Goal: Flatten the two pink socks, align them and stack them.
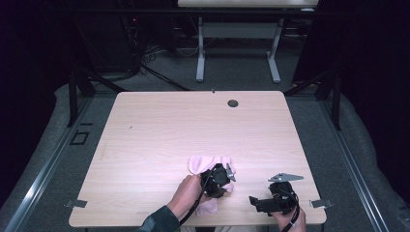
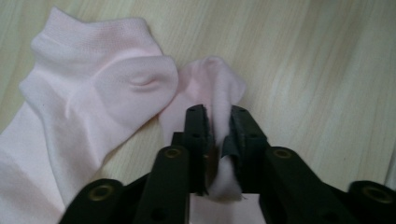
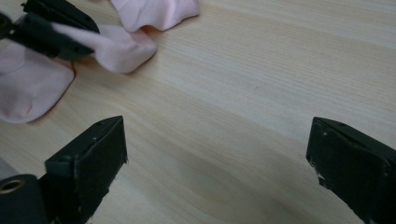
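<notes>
Here the left gripper (image 2: pixel 217 122) has its jaws pressed together on a fold of one pink sock (image 2: pixel 219 88), which lies on the wooden table (image 1: pixel 159 121) just beside a second pink sock (image 2: pixel 88 102). The right gripper (image 3: pixel 217 154) stands spread and empty, to the right and well apart. The pinched sock's far length is hidden behind the jaws.

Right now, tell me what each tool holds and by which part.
The left tool pinches a fold of one pink sock near its rounded end. The right tool is open over bare table, holding nothing.
</notes>
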Available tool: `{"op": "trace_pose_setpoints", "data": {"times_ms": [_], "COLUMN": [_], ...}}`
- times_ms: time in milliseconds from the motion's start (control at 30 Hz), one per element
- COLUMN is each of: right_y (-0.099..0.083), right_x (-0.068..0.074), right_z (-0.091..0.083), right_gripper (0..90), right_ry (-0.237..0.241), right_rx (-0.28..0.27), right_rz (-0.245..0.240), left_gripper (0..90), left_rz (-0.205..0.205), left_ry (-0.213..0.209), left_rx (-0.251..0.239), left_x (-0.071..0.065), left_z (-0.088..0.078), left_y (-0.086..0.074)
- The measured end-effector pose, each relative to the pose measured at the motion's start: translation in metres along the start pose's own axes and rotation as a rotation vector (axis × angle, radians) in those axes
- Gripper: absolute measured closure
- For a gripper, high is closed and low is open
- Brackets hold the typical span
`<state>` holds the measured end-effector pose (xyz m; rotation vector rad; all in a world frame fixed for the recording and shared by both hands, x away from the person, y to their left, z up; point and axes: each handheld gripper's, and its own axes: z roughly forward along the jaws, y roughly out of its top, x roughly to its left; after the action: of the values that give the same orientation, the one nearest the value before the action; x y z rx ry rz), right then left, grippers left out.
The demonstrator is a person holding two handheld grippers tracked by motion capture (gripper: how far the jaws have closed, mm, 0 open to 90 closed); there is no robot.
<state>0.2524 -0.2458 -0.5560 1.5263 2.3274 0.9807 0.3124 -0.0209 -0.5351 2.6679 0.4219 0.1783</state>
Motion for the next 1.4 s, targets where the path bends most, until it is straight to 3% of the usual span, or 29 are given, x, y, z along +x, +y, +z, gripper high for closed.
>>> {"op": "trace_pose_setpoints", "data": {"times_ms": [67,100,167,200,300,367,400,533,567,600,667,700,733,800,833,867,967,1000,1067,1100,1167,1200,1233,1267,1333,1400], "right_y": [0.001,0.001,0.002,0.003,0.007,0.008,0.012,0.018,0.022,0.022,0.028,0.03,0.032,0.034,0.036,0.036,0.044,0.044,0.05,0.05,0.055,0.057,0.056,0.056,0.049,0.046], "right_x": [0.004,0.004,0.008,0.01,0.018,0.022,0.032,0.048,0.055,0.055,0.057,0.056,0.054,0.054,0.054,0.054,0.056,0.056,0.06,0.06,0.063,0.068,0.071,0.071,0.08,0.084], "right_z": [0.001,0.001,0.002,0.003,0.005,0.005,0.007,0.012,0.019,0.019,0.03,0.034,0.037,0.038,0.04,0.04,0.033,0.033,0.024,0.024,0.018,0.012,0.01,0.01,0.01,0.012], "right_gripper": [7.8,7.8,11.2,12.3,14.2,14.4,17.8,24.9,33.3,33.3,53.9,57.4,69.5,74.4,85.5,85.5,87.5,87.5,87.8,87.8,87.8,87.8,87.8,87.8,87.7,87.7], "right_ry": [0.002,0.002,0.025,0.038,0.066,0.079,0.113,0.134,0.137,0.137,0.151,0.162,0.164,0.168,0.166,0.166,0.097,0.097,0.011,0.011,-0.052,-0.114,-0.137,-0.137,-0.145,-0.148], "right_rx": [-0.001,-0.001,-0.008,-0.012,-0.029,-0.03,-0.038,-0.046,-0.06,-0.06,-0.061,-0.063,-0.054,-0.061,-0.07,-0.07,-0.086,-0.086,-0.107,-0.107,-0.113,-0.105,-0.105,-0.105,-0.086,-0.063], "right_rz": [-0.006,-0.006,-0.01,-0.01,-0.026,-0.025,-0.047,-0.105,-0.118,-0.118,-0.101,-0.088,-0.087,-0.079,-0.09,-0.09,-0.132,-0.132,-0.194,-0.194,-0.244,-0.301,-0.326,-0.326,-0.383,-0.404], "left_gripper": [85.8,86.0,86.1,86.1,86.1,86.1,86.1,85.9,85.9,85.8,85.7,85.6,85.6,85.5,85.4,85.4,85.5,85.3,84.2,83.4,82.8,81.2,80.6,80.6,76.2,73.9], "left_rz": [-0.039,-0.039,-0.107,-0.107,-0.158,-0.179,-0.182,-0.194,-0.205,-0.205,-0.21,-0.226,-0.226,-0.24,-0.244,-0.248,-0.279,-0.279,-0.307,-0.307,-0.327,-0.34,-0.35,-0.367,-0.393,-0.394], "left_ry": [-0.005,-0.005,-0.009,-0.009,0.013,0.04,0.048,0.079,0.079,0.079,0.086,0.089,0.089,0.097,0.097,0.103,0.124,0.124,0.129,0.129,0.129,0.13,0.124,0.133,0.119,0.11], "left_rx": [-0.029,-0.029,-0.092,-0.092,-0.156,-0.193,-0.203,-0.258,-0.283,-0.283,-0.304,-0.329,-0.329,-0.35,-0.356,-0.364,-0.407,-0.407,-0.433,-0.433,-0.451,-0.46,-0.462,-0.465,-0.426,-0.402], "left_x": [0.004,0.004,0.012,0.012,0.017,0.02,0.021,0.02,0.018,0.018,0.019,0.02,0.02,0.021,0.022,0.023,0.027,0.027,0.031,0.031,0.032,0.031,0.031,0.03,0.025,0.023], "left_z": [-0.002,-0.002,-0.009,-0.009,-0.02,-0.027,-0.031,-0.04,-0.042,-0.042,-0.044,-0.046,-0.046,-0.048,-0.049,-0.05,-0.053,-0.053,-0.055,-0.055,-0.057,-0.057,-0.056,-0.054,-0.044,-0.041], "left_y": [0.0,0.0,0.001,0.001,0.004,0.008,0.01,0.016,0.018,0.018,0.017,0.015,0.015,0.012,0.011,0.009,0.0,0.0,-0.008,-0.008,-0.013,-0.017,-0.022,-0.027,-0.045,-0.051]}}
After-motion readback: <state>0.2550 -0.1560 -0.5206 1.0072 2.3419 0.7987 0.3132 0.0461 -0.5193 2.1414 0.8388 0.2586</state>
